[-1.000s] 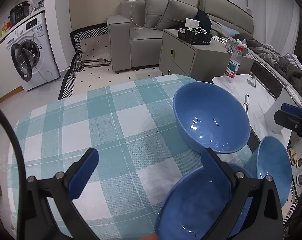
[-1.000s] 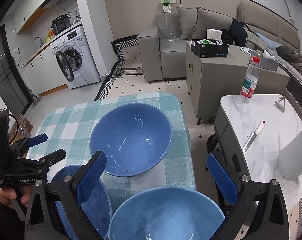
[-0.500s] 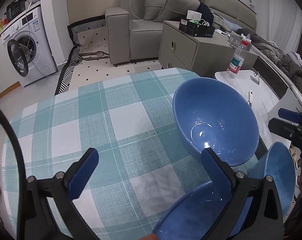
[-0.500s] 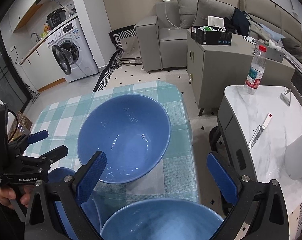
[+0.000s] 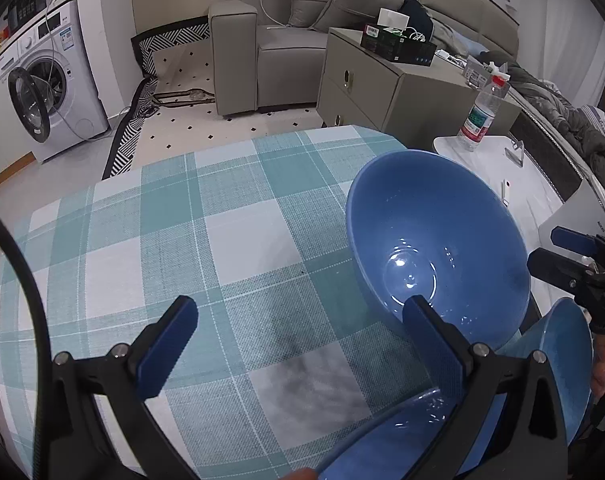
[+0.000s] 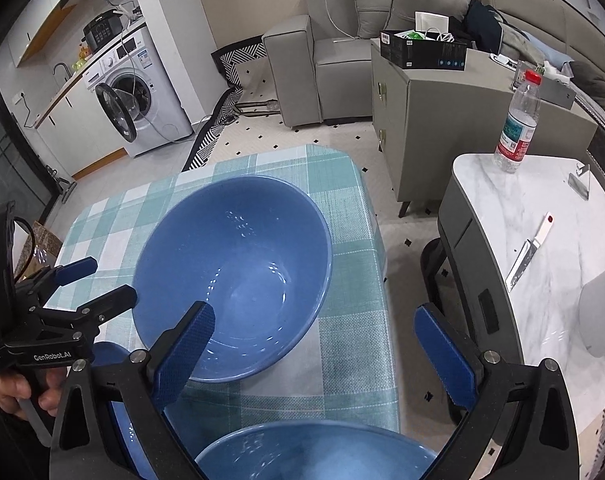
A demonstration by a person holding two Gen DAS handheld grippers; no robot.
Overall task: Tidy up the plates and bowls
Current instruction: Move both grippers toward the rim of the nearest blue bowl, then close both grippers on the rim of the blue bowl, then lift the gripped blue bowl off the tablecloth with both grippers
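Observation:
A large blue bowl (image 5: pixel 434 240) stands upright on the teal checked tablecloth (image 5: pixel 230 248) near its right edge; it also shows in the right wrist view (image 6: pixel 238 276). A second blue bowl (image 5: pixel 390 436) lies below my left gripper (image 5: pixel 298 344), which is open and empty above the cloth. A third blue bowl (image 6: pixel 314 452) lies below my right gripper (image 6: pixel 314 348), also open and empty; it shows in the left wrist view (image 5: pixel 558 348) too. The right gripper shows at the left wrist view's right edge (image 5: pixel 574 256). The left gripper shows at the right wrist view's left (image 6: pixel 86 280).
A marble side table (image 6: pixel 542 248) to the right carries a water bottle (image 6: pixel 518 124), a knife (image 6: pixel 526 252) and a white object (image 6: pixel 602 312). A grey cabinet (image 6: pixel 442 120), a sofa (image 6: pixel 334 40) and a washing machine (image 6: pixel 138 92) stand beyond.
Both grippers have moved forward toward the large bowl, which now looks bigger and nearer. The two near bowls have slid lower in both views. Jaws stay open.

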